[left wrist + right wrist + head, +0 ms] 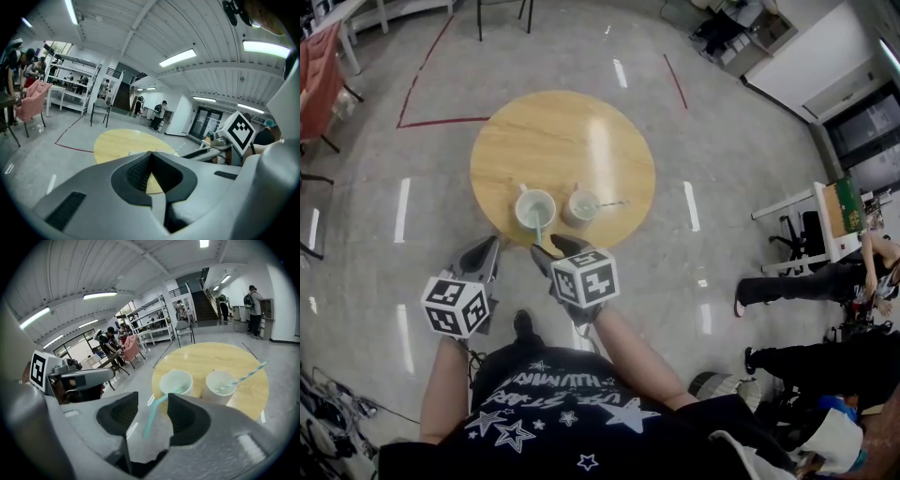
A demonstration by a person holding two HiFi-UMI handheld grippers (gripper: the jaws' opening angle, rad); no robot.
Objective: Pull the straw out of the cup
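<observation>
Between wide-spread jaws of right hand-held gripper [152, 395]: teal straw [156, 413], ungripped; left hand-held gripper [151, 153] clenched, empty.

**Quick rundown of the outfit and the rig**

Black tee [553, 412] with white stars and white lettering, short sleeves. Black shoe [522, 324] down below. Smooth grey moulded shells on the left gripper [490, 246] and right gripper [555, 247], black ribbed pads inside the jaws. White cube [455, 306] with black square markers on each.

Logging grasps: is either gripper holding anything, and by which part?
Nothing is held: right gripper open around the teal straw; left gripper shut, empty.
</observation>
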